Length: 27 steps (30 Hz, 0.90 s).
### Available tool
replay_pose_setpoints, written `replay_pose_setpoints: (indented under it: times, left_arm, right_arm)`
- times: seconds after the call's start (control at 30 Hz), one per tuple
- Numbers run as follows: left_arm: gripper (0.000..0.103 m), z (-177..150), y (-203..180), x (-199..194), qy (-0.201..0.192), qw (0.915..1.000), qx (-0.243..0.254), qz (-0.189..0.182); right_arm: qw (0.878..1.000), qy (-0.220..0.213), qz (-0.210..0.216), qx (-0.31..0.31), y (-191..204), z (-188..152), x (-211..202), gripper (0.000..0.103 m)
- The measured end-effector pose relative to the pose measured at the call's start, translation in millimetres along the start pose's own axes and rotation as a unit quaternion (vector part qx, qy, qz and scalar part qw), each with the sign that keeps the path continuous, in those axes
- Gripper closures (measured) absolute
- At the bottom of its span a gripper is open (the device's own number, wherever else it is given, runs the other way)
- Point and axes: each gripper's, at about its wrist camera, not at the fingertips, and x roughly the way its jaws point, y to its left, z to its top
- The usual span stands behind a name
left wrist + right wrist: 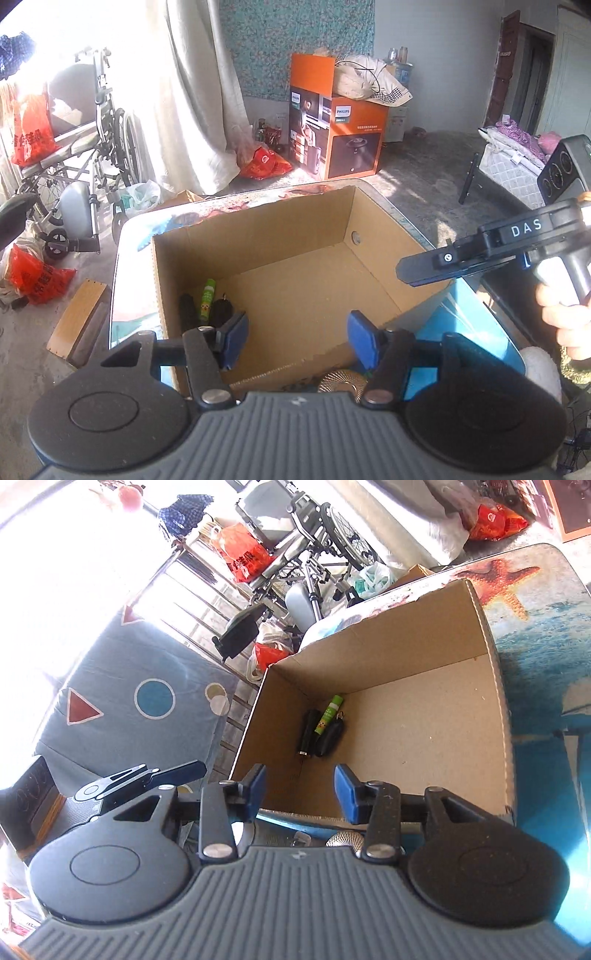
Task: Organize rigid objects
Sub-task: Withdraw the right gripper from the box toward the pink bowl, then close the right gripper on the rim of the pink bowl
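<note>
The left gripper (297,338) hangs over the near edge of the box (354,206), fingers (364,339) parted and empty. The right gripper (299,794) too, fingers released. A green tube (328,715) and two black items (319,731) lie in the box's left corner. The box sits on the tabletop (535,657).

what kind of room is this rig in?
Likely a lived-in home room doubling as storage: a wheelchair by the curtained window, a Philips appliance box on the bare floor, a bed to the right.

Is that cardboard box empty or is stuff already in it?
Not empty: the cardboard box holds a green tube and two black items in one corner.
</note>
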Motion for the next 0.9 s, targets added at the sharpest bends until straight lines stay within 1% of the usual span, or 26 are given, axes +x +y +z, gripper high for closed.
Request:
replay_pose_setpoints:
  times: [0.07, 0.13, 0.17, 0.23, 0.33, 0.4, 0.5, 0.67, 0.73, 0.77, 0.83, 0.9]
  left_arm:
    - [0.039, -22, -12, -5, 0.001, 1.0000, -0.001, -0.010]
    - [0.037, -43, -23, -1, 0.010, 0.9998, 0.004, -0.019]
    - [0.035, -53, -27, 2, 0.016, 0.9996, 0.008, -0.023]
    - [0.034, -74, -39, 14, 0.033, 0.9988, 0.018, -0.031]
    - [0.034, -96, -51, 35, 0.056, 0.9974, 0.021, -0.040]
    - [0.034, -108, -61, 51, 0.068, 0.9967, 0.035, -0.029]
    - [0.034, -117, -73, 66, 0.073, 0.9956, 0.058, -0.013]
    - [0.033, -125, -82, 85, 0.088, 0.9922, 0.089, 0.001]
    - [0.030, -126, -85, 90, 0.089, 0.9906, 0.104, 0.011]
    - [0.029, -127, -85, 92, 0.088, 0.9898, 0.111, 0.015]
    - [0.029, -128, -88, 94, 0.088, 0.9884, 0.122, 0.023]
    - [0.029, -129, -89, 99, 0.093, 0.9876, 0.124, 0.026]
  right_arm:
    - [1.000, -0.031, -0.003, -0.003, -3, -27, -23, 0.063]
    - [0.998, -0.052, -0.024, -0.011, -5, -57, -37, 0.063]
    - [0.998, -0.057, -0.035, -0.012, -7, -72, -37, 0.063]
    - [0.997, -0.052, -0.053, -0.012, -13, -100, -30, 0.062]
    - [0.996, -0.027, -0.086, -0.020, -17, -136, 0, 0.063]
    - [0.994, -0.012, -0.103, -0.029, -16, -152, 23, 0.063]
    - [0.991, -0.002, -0.123, -0.046, -13, -160, 42, 0.064]
    - [0.989, 0.017, -0.135, -0.065, -10, -160, 62, 0.067]
    - [0.987, 0.025, -0.141, -0.071, -10, -159, 66, 0.074]
    - [0.987, 0.028, -0.143, -0.071, -11, -158, 70, 0.075]
    - [0.986, 0.032, -0.146, -0.071, -13, -159, 75, 0.081]
    - [0.985, 0.036, -0.150, -0.076, -14, -159, 79, 0.085]
